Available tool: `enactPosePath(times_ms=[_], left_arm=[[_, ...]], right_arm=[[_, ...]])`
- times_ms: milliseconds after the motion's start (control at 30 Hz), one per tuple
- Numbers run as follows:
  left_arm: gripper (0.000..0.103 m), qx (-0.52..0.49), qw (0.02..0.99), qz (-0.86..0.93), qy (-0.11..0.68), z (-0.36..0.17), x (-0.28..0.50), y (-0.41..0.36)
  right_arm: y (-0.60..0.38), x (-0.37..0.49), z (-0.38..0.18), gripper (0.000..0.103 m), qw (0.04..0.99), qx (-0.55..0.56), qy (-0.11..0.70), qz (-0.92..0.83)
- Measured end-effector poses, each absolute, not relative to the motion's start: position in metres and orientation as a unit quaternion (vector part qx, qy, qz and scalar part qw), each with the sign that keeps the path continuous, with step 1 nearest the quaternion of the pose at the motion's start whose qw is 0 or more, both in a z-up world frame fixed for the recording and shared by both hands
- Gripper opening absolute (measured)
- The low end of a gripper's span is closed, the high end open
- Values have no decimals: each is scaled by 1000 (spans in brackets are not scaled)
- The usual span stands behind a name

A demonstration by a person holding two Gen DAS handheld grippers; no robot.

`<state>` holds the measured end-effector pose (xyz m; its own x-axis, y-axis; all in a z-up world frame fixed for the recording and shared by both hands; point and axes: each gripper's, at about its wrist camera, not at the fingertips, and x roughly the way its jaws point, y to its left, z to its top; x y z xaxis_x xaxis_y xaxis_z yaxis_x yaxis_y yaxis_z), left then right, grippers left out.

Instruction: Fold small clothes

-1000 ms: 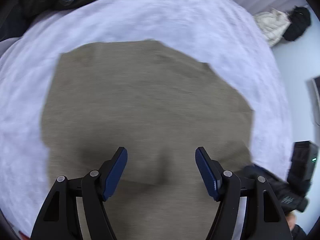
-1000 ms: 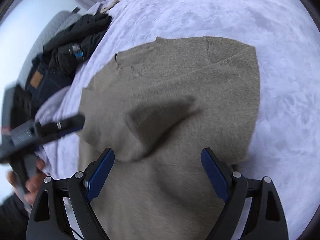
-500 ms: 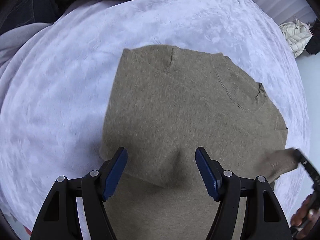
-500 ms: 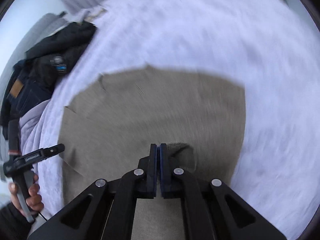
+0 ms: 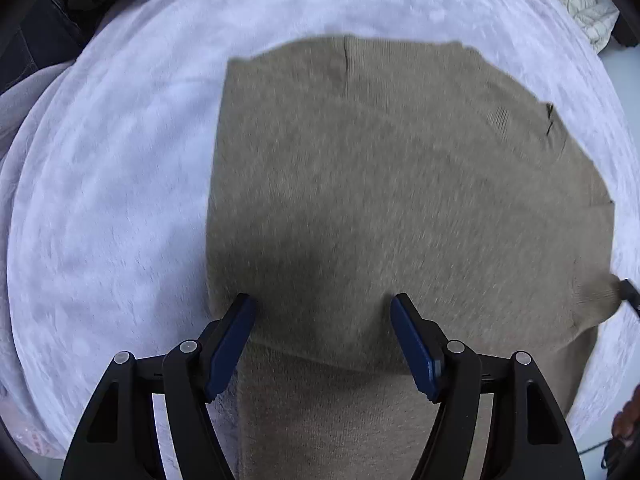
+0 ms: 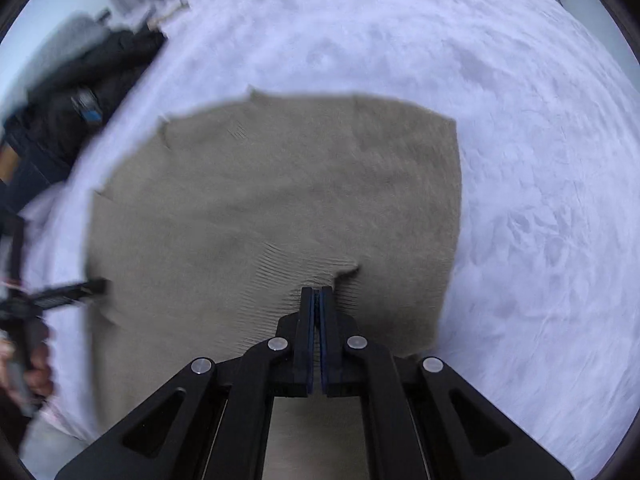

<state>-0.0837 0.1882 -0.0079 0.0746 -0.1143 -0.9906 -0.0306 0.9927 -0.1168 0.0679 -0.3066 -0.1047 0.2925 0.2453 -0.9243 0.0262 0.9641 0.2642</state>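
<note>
1. My left gripper [image 5: 323,322] is spread wide, its blue pads [image 5: 230,344] apart with nothing between them, hovering over the near part of the sweater [image 5: 380,200].
2. My right gripper [image 6: 317,296] is pressed together, pinching a ribbed edge of the sweater [image 6: 280,200]; the knit bunches into fine ridges just ahead of the tips.
3. The sweater, a tan knit, lies mostly flat on a white fleecy blanket [image 5: 112,200], with one layer folded over the rest near my left gripper.
4. From the left wrist view, the right gripper's tip [image 5: 630,292] shows at the right edge, touching the sweater's corner there.
5. From the right wrist view, my left gripper [image 6: 76,290] sits at the sweater's left edge, blurred.
6. Dark clothes [image 6: 80,100] are piled beyond the blanket; a pale garment [image 5: 586,8] lies far off.
</note>
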Motion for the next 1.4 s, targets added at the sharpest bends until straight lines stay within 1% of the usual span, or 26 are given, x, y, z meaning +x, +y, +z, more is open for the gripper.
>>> enactPosePath(times_ms=[100,200,267,367,433,533,600,667,733,767,800,833,867,900,967,1000,1033,1067,1100,1200,1267,1333,1400], left_arm=[[71,-63,738,-28,671,-1,-76,195],[71,-65,731,-22,679,-6,-74,197],[71,-62,727,-21,683,-11,-77,196],[71,-54,722,-23,689,-18,-83,190],[71,-45,723,-23,689,-20,-86,184],[71,-41,722,-23,690,-20,-91,171],[71,-51,725,-26,687,-9,-89,164],[71,-61,739,-37,670,11,-82,155],[71,-57,753,-52,654,26,-82,149],[72,-50,756,-59,650,29,-83,142],[81,-42,756,-65,650,29,-82,135],[93,-26,753,-67,654,24,-80,123],[93,-10,755,-66,652,19,-78,113],[93,14,754,-64,654,10,-78,103],[93,51,735,-50,674,-12,-82,93],[94,58,725,-42,685,-24,-84,93],[100,47,721,-42,690,-31,-87,97],[101,38,720,-37,692,-32,-90,103],[101,33,721,-31,691,-27,-92,107],[100,11,763,-36,645,16,-111,116],[100,-8,778,-52,626,37,-124,116],[100,-18,768,-68,636,36,-140,109],[100,2,752,-80,654,26,-158,118]], right_arm=[[-285,74,-37,2,840,125,516,111],[-255,79,16,2,872,78,458,156],[-240,74,32,2,883,44,433,177],[-247,68,7,2,876,16,454,159],[-264,65,-33,2,863,-19,491,115],[-304,67,-106,2,820,-54,569,46],[-325,71,-138,2,789,-52,612,12],[-341,73,-138,2,783,-4,623,-6],[-340,72,-110,3,803,20,595,-16],[-333,70,-94,6,819,29,573,-6],[-324,69,-83,16,828,34,560,8],[-309,70,-76,26,831,35,554,33],[-291,71,-76,56,828,28,557,59],[-269,73,-79,77,822,16,562,88],[-241,73,-95,78,812,3,570,126],[-229,73,-110,78,798,-5,586,139],[-220,72,-131,78,777,-18,614,139],[-219,66,-152,78,754,-37,643,127],[-216,61,-164,78,745,-55,655,118],[-217,50,-140,78,770,-78,625,101],[-220,36,-106,78,807,-67,576,109],[-221,23,-85,78,826,-52,549,116],[-216,12,-90,78,817,-39,562,128]])
